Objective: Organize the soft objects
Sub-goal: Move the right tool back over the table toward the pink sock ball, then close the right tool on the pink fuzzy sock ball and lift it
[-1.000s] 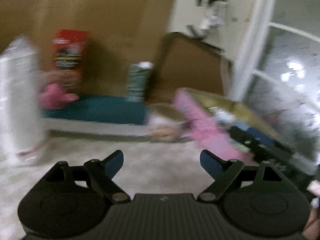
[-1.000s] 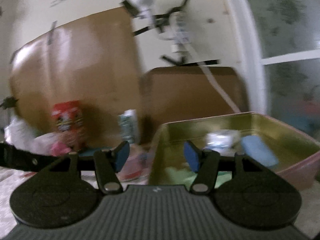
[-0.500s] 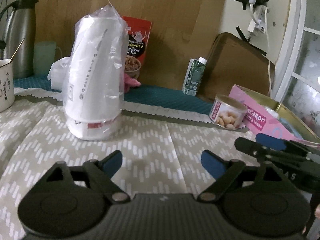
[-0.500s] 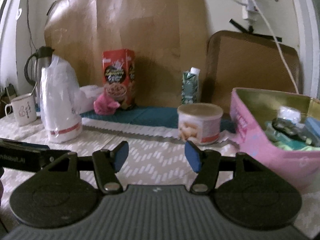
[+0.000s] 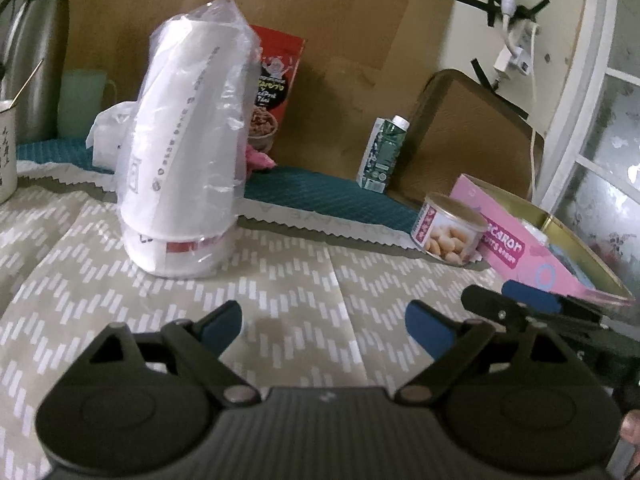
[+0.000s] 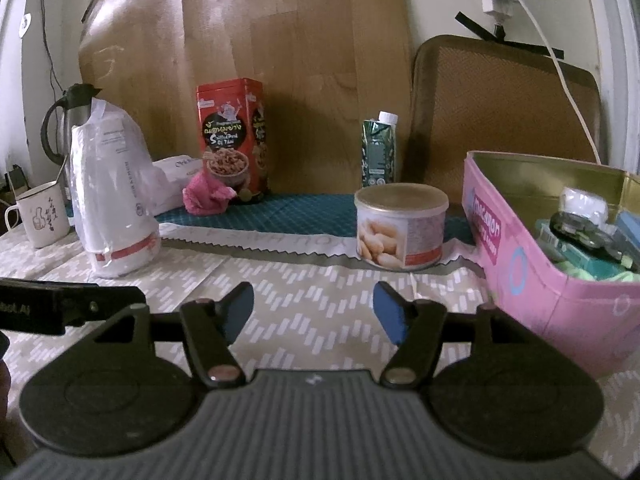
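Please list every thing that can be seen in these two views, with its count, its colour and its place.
pink soft object: 1, pink, on the teal mat before the red tin
red tin: 1, red, back centre
stack of cups: 1, white, in clear plastic, left on the cloth
mug: 1, white, far left
kettle: 1, steel, behind the cups
carton: 1, dark green, back
can: 1, white with gold lid, beside the box
pink box: 1, pink, right, open, holding assorted items
teal mat: 1, teal, back
left gripper: 1, black, blue pads, open
right gripper: 1, black, blue pads, open
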Available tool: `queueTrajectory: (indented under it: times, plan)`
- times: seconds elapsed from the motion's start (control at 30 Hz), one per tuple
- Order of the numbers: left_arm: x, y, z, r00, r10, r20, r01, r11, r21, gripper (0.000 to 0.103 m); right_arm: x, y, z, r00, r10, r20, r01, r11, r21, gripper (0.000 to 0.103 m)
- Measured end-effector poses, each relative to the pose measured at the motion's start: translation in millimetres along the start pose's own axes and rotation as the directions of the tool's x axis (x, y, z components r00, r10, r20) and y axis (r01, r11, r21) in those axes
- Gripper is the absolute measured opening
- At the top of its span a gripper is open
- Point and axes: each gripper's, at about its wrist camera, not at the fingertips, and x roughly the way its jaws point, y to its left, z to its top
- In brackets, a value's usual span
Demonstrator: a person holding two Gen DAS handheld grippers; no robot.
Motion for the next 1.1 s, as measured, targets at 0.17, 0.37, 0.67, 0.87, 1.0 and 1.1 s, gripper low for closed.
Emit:
queueTrajectory:
  times: [0.17, 0.37, 0.67, 0.87, 1.0, 1.1]
  plan:
    - [1.2, 3.2, 0.2, 1.000, -0.001, 0.002, 0.001, 1.000, -0.018, 0.092, 2.0, 0.3, 0.5, 1.000, 0.003, -0.016, -0.003, 1.000, -0.001, 0.069]
    - [-4.3, 6.1, -0.2, 0.999, -0.012, 0.031, 0.013, 0.999, -0.036, 0.092, 9.2, 0.9, 1.7, 0.998, 0.025, -0.053, -0.025, 1.000, -0.004, 0.069]
    - [-10.0, 18.2, 1.1, 0.997, -0.052, 0.059, 0.057, 0.994, -0.097, 0.093, 40.1, 16.9, 27.7, 0.995, 0.091, -0.045, -0.095, 0.991, -0.093, 0.069]
    - [-11.0, 20.6, 1.1, 0.995, -0.071, 0.071, 0.078, 0.992, -0.104, 0.093, 87.6, 27.9, 66.6, 0.986, 0.165, -0.037, -0.169, 0.970, -0.173, 0.069]
    - [-10.3, 23.6, 1.9, 0.994, -0.077, 0.072, 0.085, 0.989, -0.123, 0.095, 142.0, 45.4, 88.5, 0.973, 0.208, -0.102, -0.225, 0.951, -0.210, 0.069]
    - [-9.4, 24.7, 2.5, 0.994, -0.078, 0.071, 0.087, 0.988, -0.127, 0.095, 178.9, 62.3, 94.9, 0.969, 0.203, -0.138, -0.234, 0.934, -0.269, 0.069]
